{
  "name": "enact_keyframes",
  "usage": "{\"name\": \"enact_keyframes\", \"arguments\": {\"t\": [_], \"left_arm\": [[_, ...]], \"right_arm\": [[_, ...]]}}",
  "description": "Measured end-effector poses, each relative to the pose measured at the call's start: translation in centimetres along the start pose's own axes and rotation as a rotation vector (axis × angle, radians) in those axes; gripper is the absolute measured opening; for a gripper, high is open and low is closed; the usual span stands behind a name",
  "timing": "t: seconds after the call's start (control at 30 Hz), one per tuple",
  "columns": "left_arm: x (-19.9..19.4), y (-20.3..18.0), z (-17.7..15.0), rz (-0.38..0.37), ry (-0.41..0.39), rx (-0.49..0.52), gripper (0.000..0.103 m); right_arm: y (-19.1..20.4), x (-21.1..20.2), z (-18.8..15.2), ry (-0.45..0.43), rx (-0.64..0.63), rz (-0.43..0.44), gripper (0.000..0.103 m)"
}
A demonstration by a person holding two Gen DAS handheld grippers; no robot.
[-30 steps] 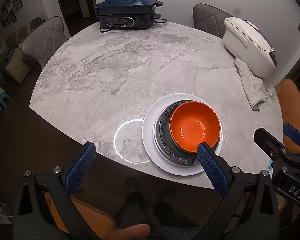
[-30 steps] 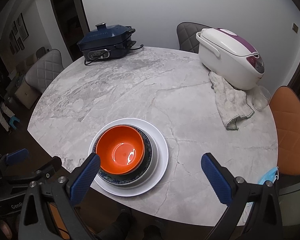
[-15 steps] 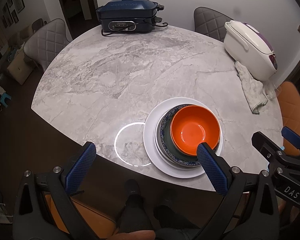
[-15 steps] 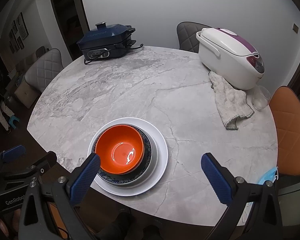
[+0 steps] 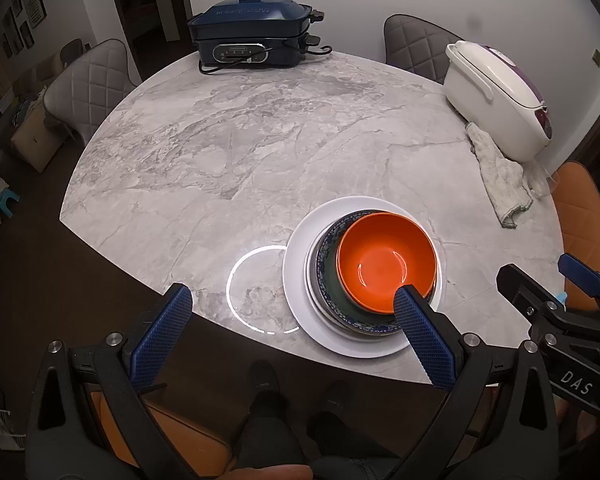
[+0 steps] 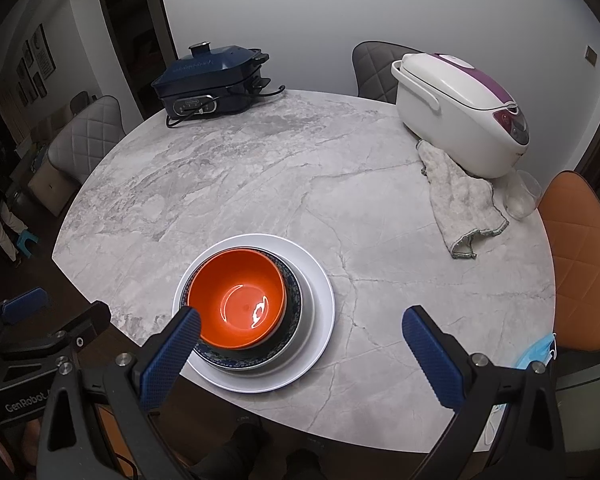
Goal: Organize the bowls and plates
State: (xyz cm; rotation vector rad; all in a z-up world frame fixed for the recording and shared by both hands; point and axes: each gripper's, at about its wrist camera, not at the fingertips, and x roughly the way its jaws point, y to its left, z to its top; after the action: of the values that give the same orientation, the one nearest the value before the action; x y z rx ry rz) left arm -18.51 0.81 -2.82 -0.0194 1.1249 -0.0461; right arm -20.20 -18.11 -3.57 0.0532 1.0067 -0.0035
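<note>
**Bowls and plates sit in one pile near the front edge of the bench**

The round grey marble bench fills the middle of both views. Near its front edge there is one neat pile. At the bottom is a big white plate. On that sits a dark blue patterned plate, and on top sits an orange bowl. The bowl is the right way up and has nothing in it. In the left wrist view the pile is at the lower right of the middle. In the right wrist view the same white plate, blue plate and orange bowl are at the lower left of the middle.

The left hand-held gripper is at the bottom of its view. Its two blue fingers are wide apart and hold nothing. One fingertip shows in front of the bowl's near rim. I cannot tell if it touches. The right hand-held gripper is also spread wide and holds nothing. Its left fingertip shows in front of the bowl's near side.

At the far edge of the bench, near the top of the frame, stands a dark blue cooker. At the upper right is a white rice cooker. A crumpled cloth lies just beside it. A bright ring of light shines on the bench, just left of the white plate.
</note>
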Motion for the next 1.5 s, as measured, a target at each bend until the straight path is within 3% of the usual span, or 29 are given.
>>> {"name": "enact_keyframes", "arguments": {"t": [1.23, 1.5], "left_arm": [[0.82, 0.67, -0.05, 0.009, 0.003, -0.007, 0.102], [0.41, 0.3, -0.59, 0.042, -0.034, -0.013, 0.102]], "right_arm": [[-0.1, 0.28, -0.07, 0.005, -0.002, 0.0, 0.103], [-0.09, 0.3, 0.0, 0.005, -0.001, 0.001, 0.103]]}}
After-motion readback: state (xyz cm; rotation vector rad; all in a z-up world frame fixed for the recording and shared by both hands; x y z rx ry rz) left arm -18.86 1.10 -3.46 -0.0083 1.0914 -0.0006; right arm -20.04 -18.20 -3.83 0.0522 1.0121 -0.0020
